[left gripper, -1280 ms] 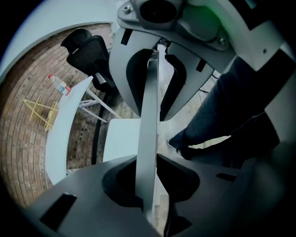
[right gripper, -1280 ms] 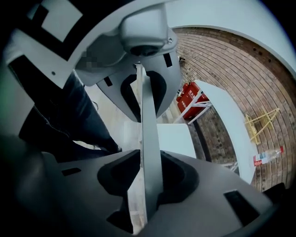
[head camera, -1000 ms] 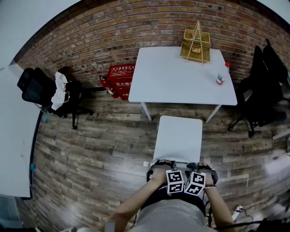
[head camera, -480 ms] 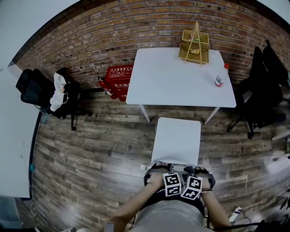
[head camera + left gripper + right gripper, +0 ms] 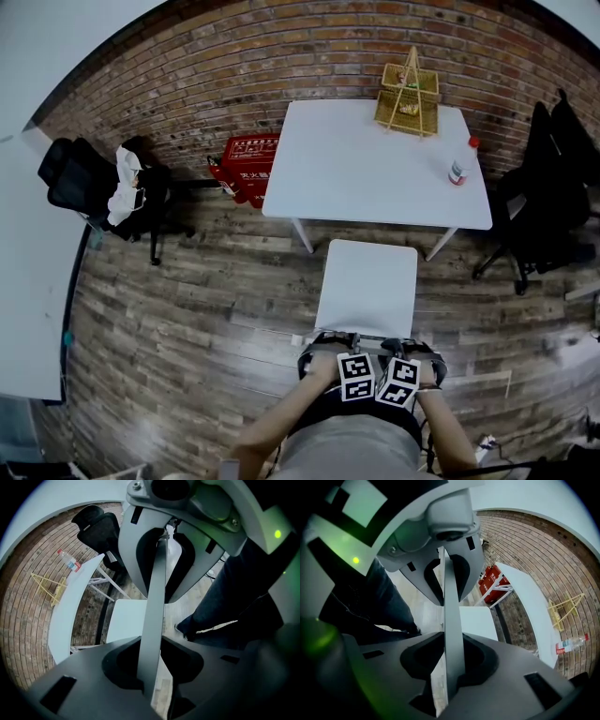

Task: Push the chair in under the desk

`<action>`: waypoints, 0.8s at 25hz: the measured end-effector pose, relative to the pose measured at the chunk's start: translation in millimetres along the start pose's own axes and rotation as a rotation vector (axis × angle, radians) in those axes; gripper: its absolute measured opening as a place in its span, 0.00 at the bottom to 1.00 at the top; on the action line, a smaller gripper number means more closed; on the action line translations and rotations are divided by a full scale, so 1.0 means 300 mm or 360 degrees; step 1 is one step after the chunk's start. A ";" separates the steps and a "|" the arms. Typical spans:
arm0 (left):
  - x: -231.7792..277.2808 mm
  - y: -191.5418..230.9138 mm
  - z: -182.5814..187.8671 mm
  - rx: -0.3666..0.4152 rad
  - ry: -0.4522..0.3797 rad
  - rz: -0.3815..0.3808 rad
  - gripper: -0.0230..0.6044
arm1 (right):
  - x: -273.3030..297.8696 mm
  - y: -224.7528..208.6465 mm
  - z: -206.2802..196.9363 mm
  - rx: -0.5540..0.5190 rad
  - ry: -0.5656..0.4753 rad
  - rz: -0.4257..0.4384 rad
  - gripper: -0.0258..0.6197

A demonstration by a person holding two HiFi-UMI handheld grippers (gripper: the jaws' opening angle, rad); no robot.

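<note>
Now right gripper [image 5: 452, 620] stays off nothing: it clenches the white chair's [image 5: 367, 286] backrest [image 5: 157, 583]. The left gripper [image 5: 154, 620] has just eased looser around it. The seat's front edge sits just beside the desk [image 5: 366, 159] edge, between its legs.

Bright, even light; the desk [image 5: 375, 159] looks washed pale, the floor [image 5: 169, 319] gleams at seven o'clock. Fisheye bends edges; corners vignette black.

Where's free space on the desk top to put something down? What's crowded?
On the desk, the left half and centre are bare, from the left edge across to the bottle near the right edge. The wire basket takes the back right corner. The front edge above the chair is bare too.
</note>
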State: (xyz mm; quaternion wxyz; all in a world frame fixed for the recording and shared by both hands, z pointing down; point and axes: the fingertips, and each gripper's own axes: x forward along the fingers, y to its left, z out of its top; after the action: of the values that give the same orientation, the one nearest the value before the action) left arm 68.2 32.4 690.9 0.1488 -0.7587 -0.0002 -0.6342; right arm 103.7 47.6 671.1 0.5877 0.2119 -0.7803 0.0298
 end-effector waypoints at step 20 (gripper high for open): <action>0.054 0.182 0.029 -0.0090 0.0020 -0.0012 0.23 | 0.031 -0.183 0.008 -0.0088 -0.0071 0.0042 0.18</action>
State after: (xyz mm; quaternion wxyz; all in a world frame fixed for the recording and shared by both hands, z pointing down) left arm 90.1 -20.9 692.9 0.1248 -0.7587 0.0158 -0.6392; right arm 119.6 -5.6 667.9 0.5754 0.1858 -0.7964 0.0113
